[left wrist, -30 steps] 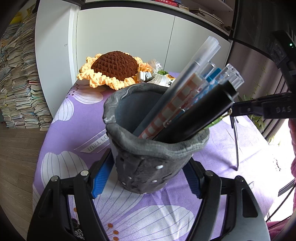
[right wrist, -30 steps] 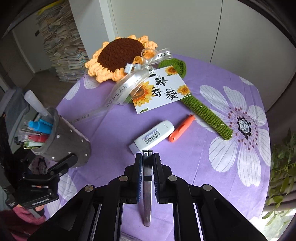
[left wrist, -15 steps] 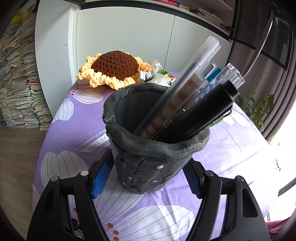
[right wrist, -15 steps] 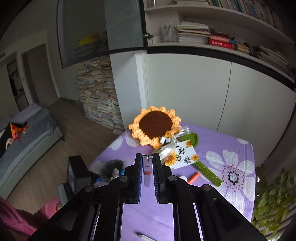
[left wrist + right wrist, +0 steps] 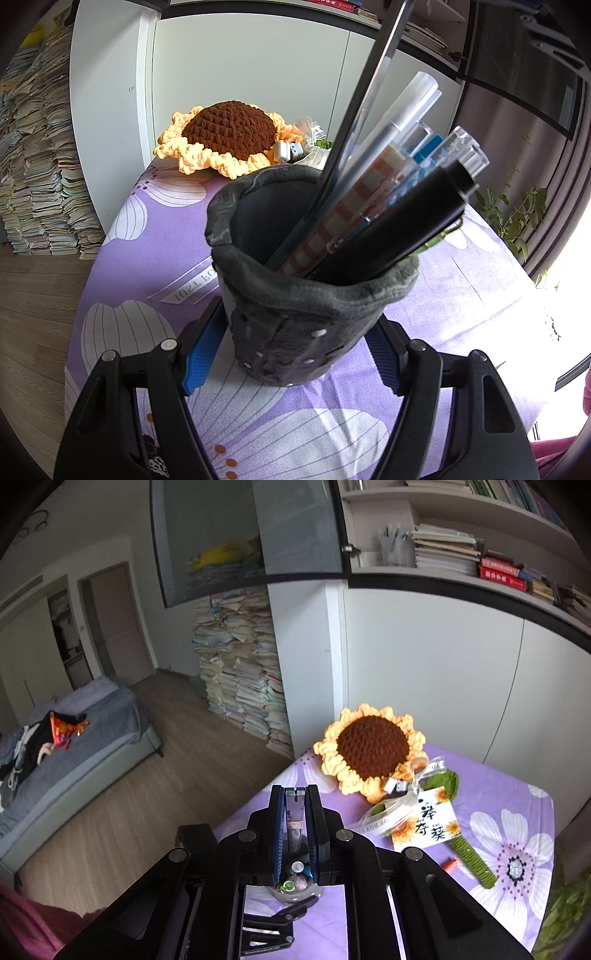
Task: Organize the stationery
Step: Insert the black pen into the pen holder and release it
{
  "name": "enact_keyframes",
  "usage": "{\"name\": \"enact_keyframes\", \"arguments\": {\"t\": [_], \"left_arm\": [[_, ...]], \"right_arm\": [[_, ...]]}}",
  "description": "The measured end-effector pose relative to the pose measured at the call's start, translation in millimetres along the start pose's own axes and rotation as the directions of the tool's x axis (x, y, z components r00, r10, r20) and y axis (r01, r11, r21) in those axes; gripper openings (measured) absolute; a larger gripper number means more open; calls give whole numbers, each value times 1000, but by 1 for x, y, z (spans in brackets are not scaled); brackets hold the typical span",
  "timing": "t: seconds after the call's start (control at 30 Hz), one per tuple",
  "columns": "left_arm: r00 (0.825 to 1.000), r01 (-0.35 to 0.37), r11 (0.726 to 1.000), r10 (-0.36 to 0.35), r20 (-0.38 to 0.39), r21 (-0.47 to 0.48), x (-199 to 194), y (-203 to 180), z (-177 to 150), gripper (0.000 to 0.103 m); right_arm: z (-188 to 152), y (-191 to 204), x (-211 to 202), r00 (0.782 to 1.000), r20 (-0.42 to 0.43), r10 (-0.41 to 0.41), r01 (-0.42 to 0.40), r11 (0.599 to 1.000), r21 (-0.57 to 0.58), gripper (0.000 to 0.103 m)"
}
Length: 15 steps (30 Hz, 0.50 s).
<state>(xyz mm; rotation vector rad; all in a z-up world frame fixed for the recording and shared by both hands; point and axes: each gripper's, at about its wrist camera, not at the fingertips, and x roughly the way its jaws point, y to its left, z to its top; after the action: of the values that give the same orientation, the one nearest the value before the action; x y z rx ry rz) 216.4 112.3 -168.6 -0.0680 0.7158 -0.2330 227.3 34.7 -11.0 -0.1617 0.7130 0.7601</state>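
Gripping the grey pen holder (image 5: 306, 321) on the purple worktop (image 5: 461, 295) with my left tongs (image 5: 295, 363), I hold a thin metal ruler (image 5: 294, 812) pinched in my right tongs (image 5: 295, 808), above its pens (image 5: 391, 221).

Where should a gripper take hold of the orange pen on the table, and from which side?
Grip the orange pen at mid-barrel, coming from above with the fingers across its length. It lies flat on the purple tablecloth, close beside the green crocheted stem, so a low sideways approach would likely bump the stem.
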Motion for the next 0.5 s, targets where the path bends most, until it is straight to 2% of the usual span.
{"name": "enact_keyframes", "arguments": {"t": [0.2,0.4,0.5], "left_arm": [[1000,0,1000,0,0,0,0,0,0,72],[1000,1,1000,-1,-2,0,1,0,0,72],[1000,0,1000,0,-3,-1,1,-1,-2,72]], "right_arm": [[-15,-9,32,995,-95,24,-20,999,33,12],[-20,-11,43,989,-136,51,-45,998,49,12],[-21,-14,35,991,-122,49,-43,998,56,12]]}}
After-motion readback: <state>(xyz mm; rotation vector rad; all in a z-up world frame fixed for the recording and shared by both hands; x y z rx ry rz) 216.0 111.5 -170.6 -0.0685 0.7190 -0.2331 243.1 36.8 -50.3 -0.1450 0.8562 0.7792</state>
